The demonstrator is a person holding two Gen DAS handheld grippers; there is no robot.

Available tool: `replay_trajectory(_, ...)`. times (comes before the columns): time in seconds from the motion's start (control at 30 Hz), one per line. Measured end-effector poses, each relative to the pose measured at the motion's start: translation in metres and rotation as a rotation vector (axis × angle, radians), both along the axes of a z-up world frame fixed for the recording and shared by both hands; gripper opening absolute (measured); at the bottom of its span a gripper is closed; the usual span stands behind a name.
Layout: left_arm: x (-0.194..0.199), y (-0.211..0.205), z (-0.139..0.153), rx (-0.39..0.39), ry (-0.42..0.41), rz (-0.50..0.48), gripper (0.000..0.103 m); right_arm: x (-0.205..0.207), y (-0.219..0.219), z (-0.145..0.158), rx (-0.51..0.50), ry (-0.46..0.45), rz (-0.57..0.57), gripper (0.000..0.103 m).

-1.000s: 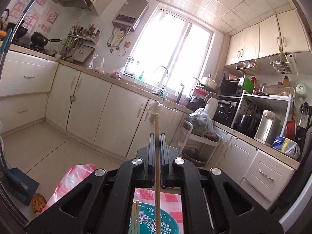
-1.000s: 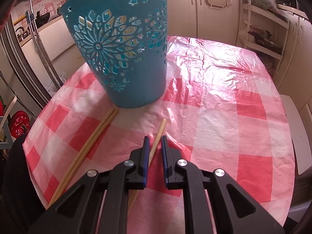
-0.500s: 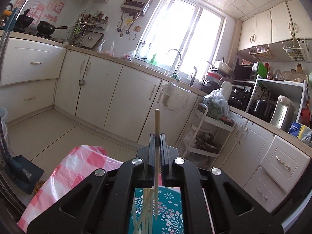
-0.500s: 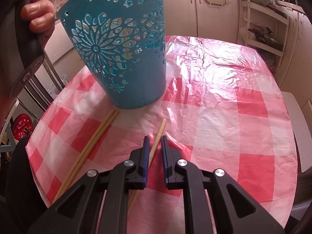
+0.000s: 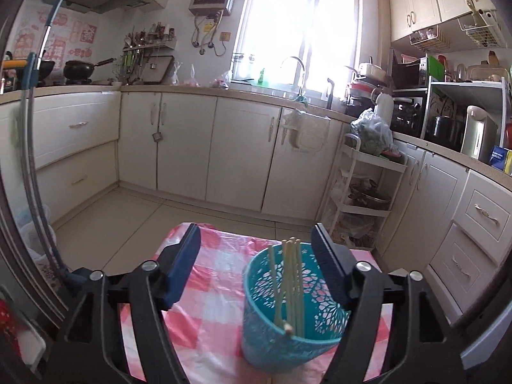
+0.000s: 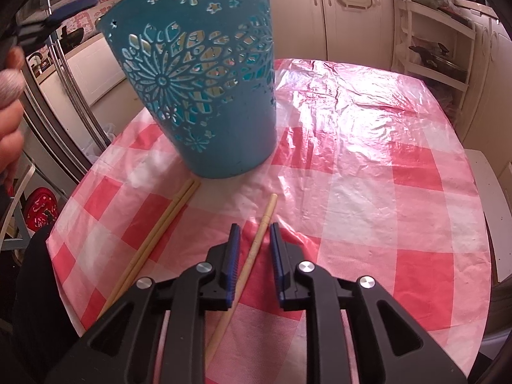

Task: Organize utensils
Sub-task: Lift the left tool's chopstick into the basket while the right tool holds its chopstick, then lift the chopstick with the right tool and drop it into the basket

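Two views, taken in turn. From the left wrist we see the left gripper [image 5: 256, 249] with its jaws spread wide, having just been opening; nothing sits between the pads. Below and ahead stands the teal holder [image 5: 289, 329] on the red-checked tablecloth [image 5: 204, 316], with a bundle of chopsticks [image 5: 289, 281] leaning inside it, one tip resting on the near rim. Beyond lie the cream kitchen cabinets [image 5: 188, 147] and a bright window [image 5: 297, 28].

From the right wrist we see the right gripper [image 6: 254, 240] angled down at the table, its jaws having just eased apart. A single chopstick [image 6: 260, 227] lies on the cloth between the pads, and a gap shows on both sides, so it is released, not clamped. A pair of chopsticks [image 6: 153, 240] lies to the left, their far ends just beside the holder's base. The holder stands upright ahead. At the left edge we note a hand [image 6: 9, 118], blurred.
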State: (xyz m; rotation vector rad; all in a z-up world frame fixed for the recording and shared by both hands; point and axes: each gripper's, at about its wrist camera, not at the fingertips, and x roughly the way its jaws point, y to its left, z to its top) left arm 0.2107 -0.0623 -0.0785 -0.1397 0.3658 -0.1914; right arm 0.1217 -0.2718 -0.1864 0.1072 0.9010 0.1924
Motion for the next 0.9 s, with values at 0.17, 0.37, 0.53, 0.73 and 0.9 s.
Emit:
replay_trajectory(0.17,-0.04,0.04,-0.018,0.049,0.037,0.063,0.087,0.0,0.011,0.001,-0.085,-0.011,0.014,0.019)
replay_trajectory(0.37,-0.054,0.065,-0.062,0.098,0.226,0.086,0.088,-0.007,0.028,0.002,-0.14,-0.009,0.116,0.009)
replay_trajectory(0.53,-0.058,0.068,-0.083,0.138,0.299,0.073,0.088,-0.008,0.03,0.002,-0.159,0.02,0.105,0.01)
replay_trajectory(0.73,-0.058,0.066,-0.086,0.166,0.321,0.064,0.092,-0.007,0.034,0.001,-0.174,0.023,0.1,0.01)
replay_trajectory(0.9,-0.056,0.064,-0.087,0.175,0.339,0.064,0.093,-0.007,0.033,0.001,-0.17,0.025,0.083,0.01)
